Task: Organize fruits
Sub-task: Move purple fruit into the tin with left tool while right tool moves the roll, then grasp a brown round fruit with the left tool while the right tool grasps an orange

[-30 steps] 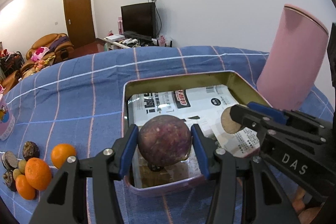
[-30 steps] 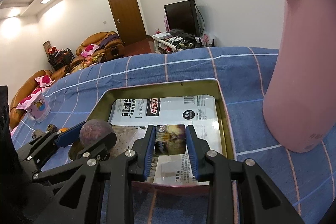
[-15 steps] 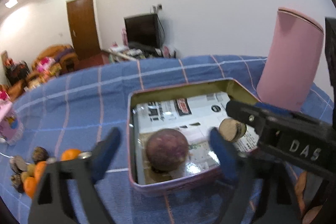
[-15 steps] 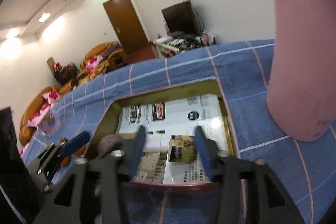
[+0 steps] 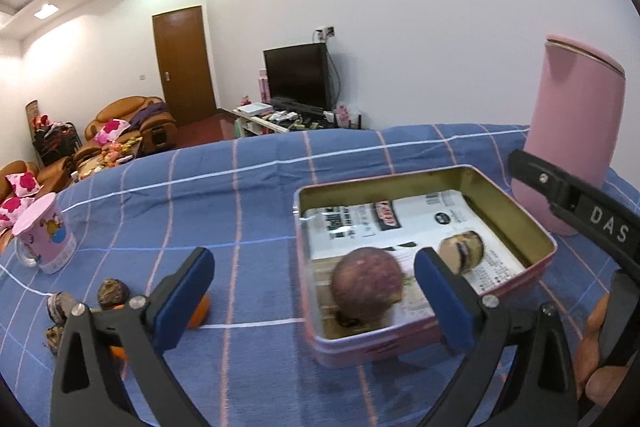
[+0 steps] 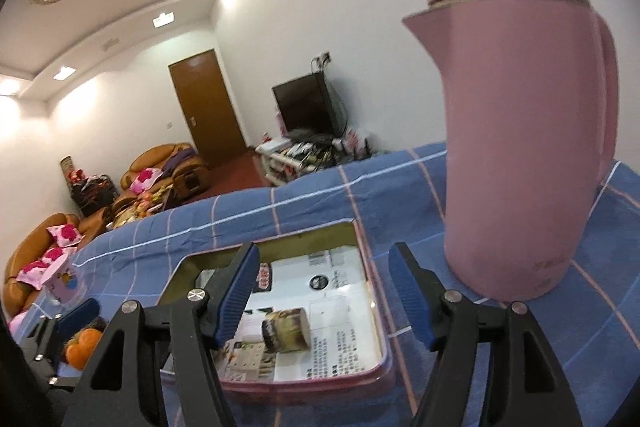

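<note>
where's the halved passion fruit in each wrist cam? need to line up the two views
Left wrist: the halved passion fruit lies in the pink tin, right of the whole purple fruit, beside the left gripper's right finger.
Right wrist: it lies in the tin's near half, below the right gripper.
Shared landmark: the pink kettle right of the tin.

We count one pink tin [image 5: 532,267] holding two passion fruits: one whole [image 5: 367,287], one halved [image 5: 462,251]. We see one pink kettle [image 5: 576,131] and one cup [image 5: 44,239].
</note>
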The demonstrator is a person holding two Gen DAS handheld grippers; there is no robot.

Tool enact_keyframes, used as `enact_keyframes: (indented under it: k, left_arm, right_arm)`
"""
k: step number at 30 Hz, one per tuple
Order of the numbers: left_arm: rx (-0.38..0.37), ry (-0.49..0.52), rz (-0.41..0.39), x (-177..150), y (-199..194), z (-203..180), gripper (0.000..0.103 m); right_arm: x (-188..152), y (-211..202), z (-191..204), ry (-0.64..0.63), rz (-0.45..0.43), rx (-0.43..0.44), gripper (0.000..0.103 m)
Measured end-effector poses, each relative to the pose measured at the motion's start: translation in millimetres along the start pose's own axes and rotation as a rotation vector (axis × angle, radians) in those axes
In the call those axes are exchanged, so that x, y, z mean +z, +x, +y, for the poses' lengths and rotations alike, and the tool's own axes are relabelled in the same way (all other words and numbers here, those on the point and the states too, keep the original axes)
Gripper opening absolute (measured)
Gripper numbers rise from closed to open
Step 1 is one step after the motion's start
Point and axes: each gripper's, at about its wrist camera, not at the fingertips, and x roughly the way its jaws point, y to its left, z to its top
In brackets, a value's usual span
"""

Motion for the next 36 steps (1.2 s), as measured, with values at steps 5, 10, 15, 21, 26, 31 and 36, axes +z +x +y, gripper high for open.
enact_keyframes:
  k: [5,10,15,21,26,31,36]
  left_arm:
    - [0.02,-0.02,0.005,-3,-2,15,0.102]
    - [0.035,-0.044,0.012,-7,-4,34,0.102]
    - [0.059,-0.063,0.022,-12,-7,57,0.102]
    - [0.078,-0.108,0.044,-19,-10,90,0.102]
    - [0.096,-0.14,0.067,-26,-11,115,0.102]
    - [0.137,-0.164,0.083,-34,-14,145,0.102]
    - [0.179,-0.193,0.104,-39,-14,182,0.102]
  right_arm:
    - [-3,1,9,-0.033,-0.003,-0.012,0.068]
    - [-6,0,11,-0.004,0.006,-0.026,0.068]
    - [-16,1,20,0.037,0.047,0.004,0.068]
    - [-25,-2,47,0.013,0.061,0.044,0.068]
    - [-34,-4,74,-0.019,0.082,0.084,0.068]
    - [-41,-4,104,-0.073,0.1,0.13,0.068]
    - [-51,3,140,-0.146,0.15,0.189,0.068]
